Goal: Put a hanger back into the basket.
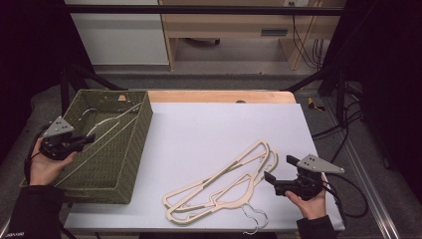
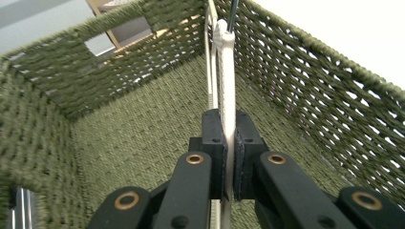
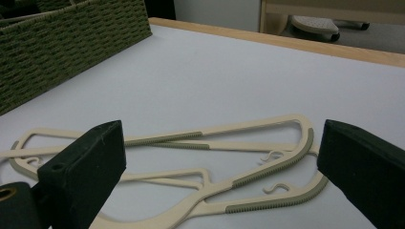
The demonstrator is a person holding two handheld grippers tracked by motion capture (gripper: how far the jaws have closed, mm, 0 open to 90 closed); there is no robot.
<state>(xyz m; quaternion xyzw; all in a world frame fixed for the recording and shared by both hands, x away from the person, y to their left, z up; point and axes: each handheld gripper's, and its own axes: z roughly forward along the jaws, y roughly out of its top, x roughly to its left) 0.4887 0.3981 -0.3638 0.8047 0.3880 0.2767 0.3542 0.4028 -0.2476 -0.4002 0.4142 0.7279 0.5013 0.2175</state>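
Hanger (image 2: 226, 86), cream plastic, sits clamped edge-on between the left gripper (image 2: 228, 157) jaws; pads press both flat faces, jaws nearly together with just the hanger's thickness between them. From the clamp it runs straight ahead and up toward the far corner of the green woven basket (image 2: 110, 138), its dark metal hook poking past the rim there. A second thin cream bar runs alongside it, just to its left in the left gripper view; can't tell if it is part of the same hanger. In the high view the left gripper (image 1: 84, 141) sits over the basket's near-left wall, the held hanger (image 1: 107, 130) slanting across the basket interior toward the far-right corner, lower end down near the front wall. Basket (image 1: 134, 149) stands on the left edge of the white table sheet (image 1: 214, 129). Right gripper (image 1: 278, 172) is off at the near-right of the table, jaws wide apart, nothing between them, hovering just beside the right end of the loose hangers (image 1: 219, 184). Those lie flat and overlapped on the sheet, well apart from the basket, a wire hook (image 1: 256, 216) at the near edge. Right gripper view: loose hangers (image 3: 248, 162) lie ahead of and between the spread jaws, not touching them; basket wall (image 3: 62, 47) at upper left.
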